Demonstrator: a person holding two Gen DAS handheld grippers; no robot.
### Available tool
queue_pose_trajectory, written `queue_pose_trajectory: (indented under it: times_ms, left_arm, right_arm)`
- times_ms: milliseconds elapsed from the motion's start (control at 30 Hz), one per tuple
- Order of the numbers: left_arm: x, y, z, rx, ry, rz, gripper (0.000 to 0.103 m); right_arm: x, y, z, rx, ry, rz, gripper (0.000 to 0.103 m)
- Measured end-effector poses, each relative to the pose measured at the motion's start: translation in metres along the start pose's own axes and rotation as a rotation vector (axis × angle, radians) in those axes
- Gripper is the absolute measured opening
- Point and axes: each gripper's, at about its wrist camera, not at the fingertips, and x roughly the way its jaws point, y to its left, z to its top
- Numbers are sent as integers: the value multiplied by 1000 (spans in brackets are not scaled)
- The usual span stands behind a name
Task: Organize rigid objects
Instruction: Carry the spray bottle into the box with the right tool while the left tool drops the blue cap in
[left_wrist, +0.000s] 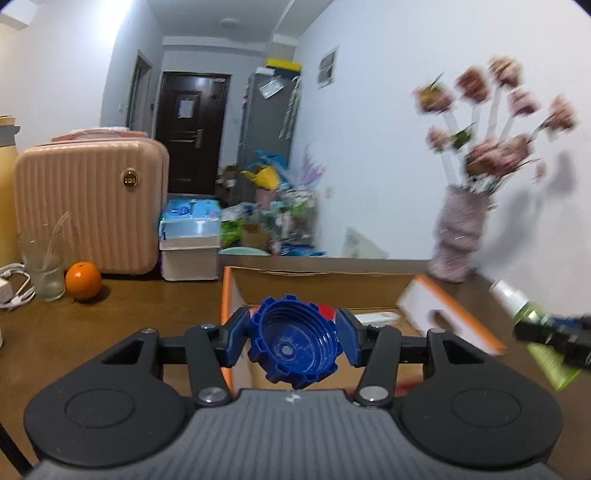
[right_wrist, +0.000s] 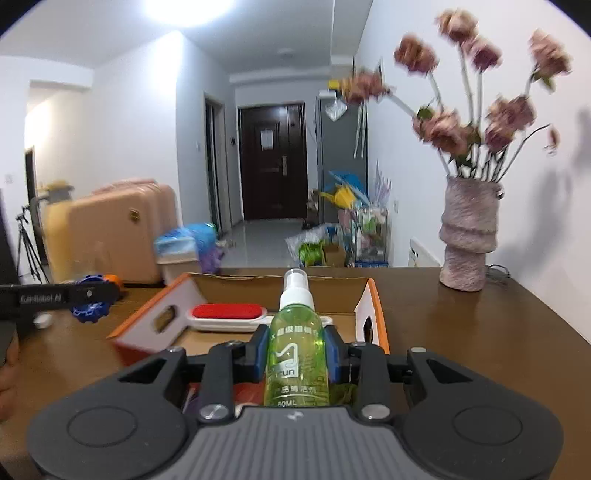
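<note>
Holding, at left, a blue ridged cap (left_wrist: 293, 341) clamped in the left gripper (left_wrist: 293, 338), above the near left corner of the cardboard box (left_wrist: 317, 282): light, stiff plastic, best pinched across its notched rim. Gripping, at right, a green spray bottle (right_wrist: 297, 354) upright in the closed right gripper (right_wrist: 297, 354), over the box's near edge: light, smooth, probably slippery, so best squeezed mid-body, clear of the white nozzle (right_wrist: 295, 290). Resting inside already, a red-topped brush (right_wrist: 223, 315).

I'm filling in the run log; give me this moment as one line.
left hand-held gripper: shut on blue cap | right hand-held gripper: shut on green spray bottle | both over cardboard box
</note>
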Motion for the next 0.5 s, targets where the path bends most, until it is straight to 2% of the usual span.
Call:
queue_pose_trajectory:
  times_ms: [67, 133, 233, 333, 433, 467, 500]
  left_arm:
    - [40, 4, 0, 16, 53, 21, 52]
    - [71, 9, -1, 25, 105, 5, 52]
    - [100, 16, -2, 66, 150, 9, 52]
    - [118, 20, -2, 83, 179, -5, 53]
    - [122, 16, -7, 120, 165, -14, 59]
    - [121, 13, -9, 138, 162, -19, 62]
    - [120, 13, -11, 145, 160, -27, 65]
  right_arm:
    - [43, -7, 12, -28, 44, -24, 30]
    - [85, -12, 22, -55, 94, -28, 30]
    - [140, -17, 33, -107, 180, -46, 30]
    - [187, -13, 34, -185, 252, -125, 30]
    - [221, -11, 24, -226, 313, -191, 30]
    - [226, -10, 22, -239, 337, -202, 31]
    - [222, -8, 23, -242, 303, -206, 44]
